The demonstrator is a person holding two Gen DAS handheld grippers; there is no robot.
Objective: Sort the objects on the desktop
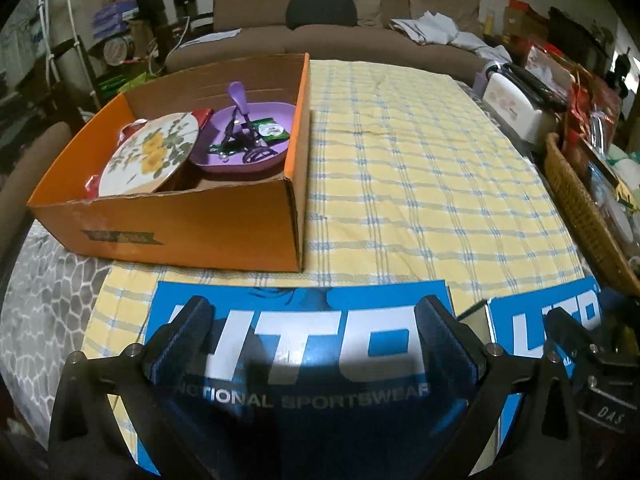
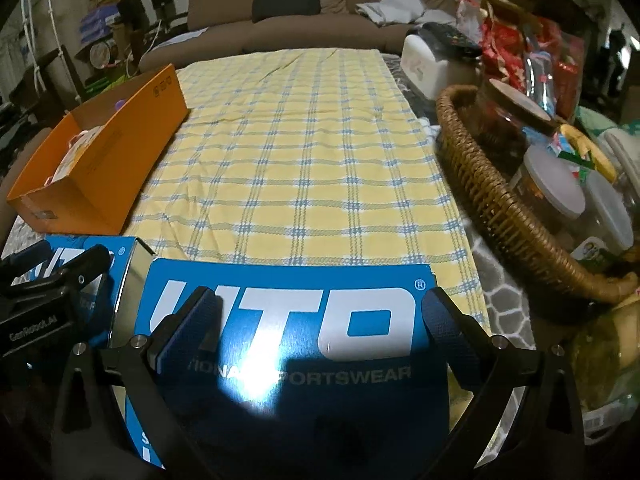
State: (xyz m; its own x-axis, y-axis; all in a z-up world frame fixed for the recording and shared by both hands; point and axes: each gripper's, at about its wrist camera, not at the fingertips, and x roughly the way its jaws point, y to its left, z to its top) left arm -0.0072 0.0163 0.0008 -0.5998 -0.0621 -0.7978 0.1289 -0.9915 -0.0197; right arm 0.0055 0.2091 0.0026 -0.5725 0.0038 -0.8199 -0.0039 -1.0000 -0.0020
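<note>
At the bottom of each view, the left gripper [image 1: 312, 332] and right gripper [image 2: 320, 328] hang spread, pinching nothing, above glossy blue printed boxes [image 2: 288, 320]. Upper left, the orange cardboard box [image 1: 224, 228] already holds a floral plate [image 1: 150, 156] and purple dish [image 1: 244, 136]; sorting looks nearly finished. The yellow checked tablecloth [image 1: 420, 184] lies bare, a brown sofa [image 1: 344, 20] beyond.

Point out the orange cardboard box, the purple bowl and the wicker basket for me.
orange cardboard box [image 1: 180, 236]: left wrist view, on its near outer wall.
purple bowl [image 1: 276, 110]: left wrist view, on its inner far rim, inside the box.
wicker basket [image 2: 496, 204]: right wrist view, on its woven side wall.
</note>
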